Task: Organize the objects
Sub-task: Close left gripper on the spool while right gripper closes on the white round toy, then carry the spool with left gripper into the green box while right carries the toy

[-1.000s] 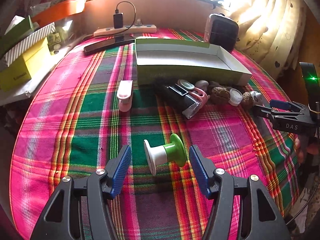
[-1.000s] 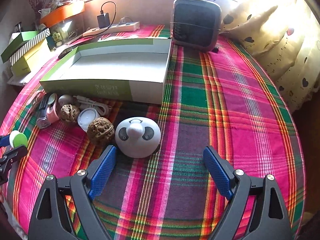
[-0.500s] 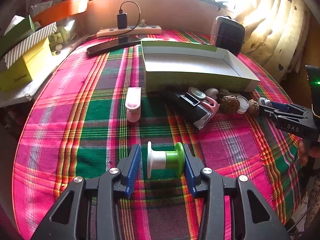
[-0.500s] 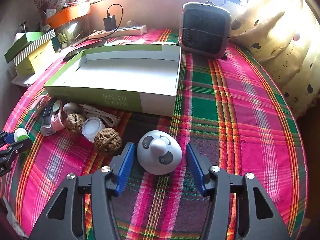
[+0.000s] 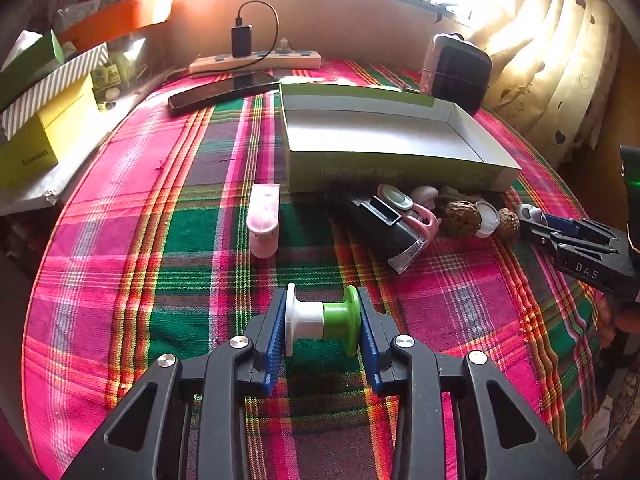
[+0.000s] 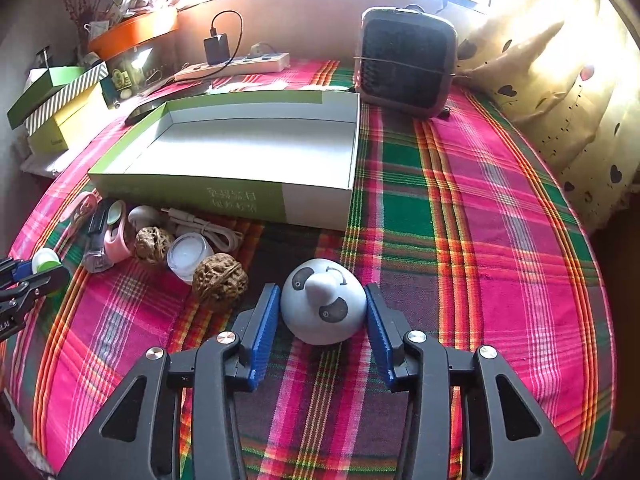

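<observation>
Spool (image 5: 322,319) and panda toy (image 6: 323,305) are both pinched now — a second ago each sat between wide-spread pads, and half a second ago the pads were only closing in. The left gripper (image 5: 322,326) has pressed its blue pads flat against the spool's white and green flanges, at the near edge of the plaid-covered table (image 5: 120,264); the right gripper (image 6: 320,322) has closed on the sides of the white panda dome, toward the near edge as well, with a walnut (image 6: 219,281) just beside its left pad. Both objects appear to rest on the cloth, not yet lifted. That suggests the grasping step is finished on both sides and the carry comes next, probably to the open green-and-white box (image 6: 312,210) in the middle of the table, which holds nothing visible. Between the two grips, along the box's near wall, lie more loose pieces — a small white jar (image 6: 188,255), a second walnut (image 6: 154,243), a coiled white cable (image 6: 208,227) and a pink clip (image 5: 263,220).
</observation>
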Action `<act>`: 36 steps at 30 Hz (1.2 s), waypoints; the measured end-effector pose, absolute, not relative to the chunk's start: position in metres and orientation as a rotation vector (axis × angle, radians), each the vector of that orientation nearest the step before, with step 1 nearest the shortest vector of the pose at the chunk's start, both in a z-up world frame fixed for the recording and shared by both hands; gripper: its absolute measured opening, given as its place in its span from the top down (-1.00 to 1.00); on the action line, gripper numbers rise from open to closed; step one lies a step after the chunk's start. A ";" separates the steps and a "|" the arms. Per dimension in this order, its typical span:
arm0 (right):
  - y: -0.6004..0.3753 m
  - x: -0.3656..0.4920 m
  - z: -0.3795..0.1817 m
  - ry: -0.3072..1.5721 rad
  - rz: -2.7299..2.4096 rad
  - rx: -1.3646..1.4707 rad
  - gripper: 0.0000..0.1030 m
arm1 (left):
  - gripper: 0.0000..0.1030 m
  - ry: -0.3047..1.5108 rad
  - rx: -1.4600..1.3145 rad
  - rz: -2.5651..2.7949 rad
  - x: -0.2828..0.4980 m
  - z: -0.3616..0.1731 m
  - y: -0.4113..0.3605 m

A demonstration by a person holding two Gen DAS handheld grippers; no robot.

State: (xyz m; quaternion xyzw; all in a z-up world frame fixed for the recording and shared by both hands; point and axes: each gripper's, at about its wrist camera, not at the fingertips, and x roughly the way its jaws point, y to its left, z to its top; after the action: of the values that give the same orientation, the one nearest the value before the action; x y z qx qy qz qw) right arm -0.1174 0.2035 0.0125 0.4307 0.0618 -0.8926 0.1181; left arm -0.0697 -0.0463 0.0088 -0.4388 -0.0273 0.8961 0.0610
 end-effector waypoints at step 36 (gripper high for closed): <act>0.169 -0.208 0.075 0.133 -2.580 1.138 0.16 | 0.40 -0.045 -1.235 2.703 -0.177 0.054 -0.036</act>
State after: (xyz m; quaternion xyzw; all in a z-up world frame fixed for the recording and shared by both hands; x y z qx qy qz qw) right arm -0.2079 0.1685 0.0751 0.3979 0.0464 -0.9024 0.1586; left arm -0.1766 -0.0358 0.0539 -0.4140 -0.0153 0.9062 0.0846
